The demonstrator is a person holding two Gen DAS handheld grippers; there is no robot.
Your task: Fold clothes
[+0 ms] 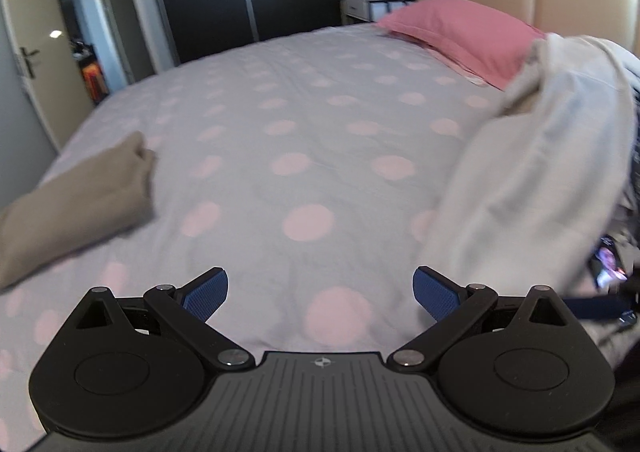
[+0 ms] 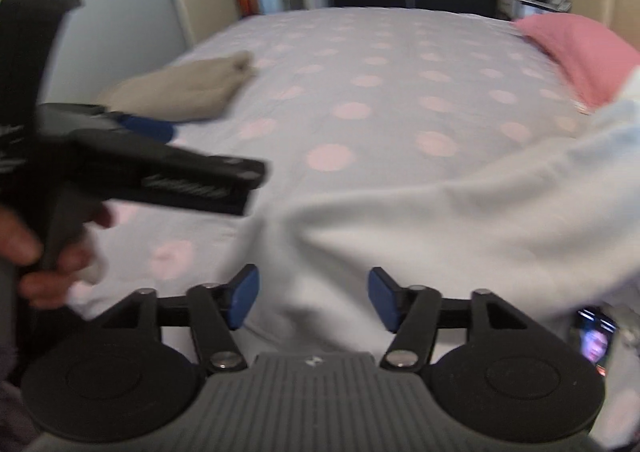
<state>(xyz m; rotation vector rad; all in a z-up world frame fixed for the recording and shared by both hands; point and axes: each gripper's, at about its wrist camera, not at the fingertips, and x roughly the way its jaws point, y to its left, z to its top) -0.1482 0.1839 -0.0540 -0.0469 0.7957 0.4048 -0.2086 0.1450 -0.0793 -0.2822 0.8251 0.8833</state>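
Right gripper stands released above the white garment, which spreads on the bed from beneath its jaws toward 2 o'clock. Left gripper is released; the garment lies at its 2 o'clock.

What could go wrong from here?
1. The phone lies at the edge of the white garment; dragging the cloth could sweep it along.
2. The right tool is open over loose cloth and could pinch several layers.
3. The left tool hangs close by, so the tools could collide.
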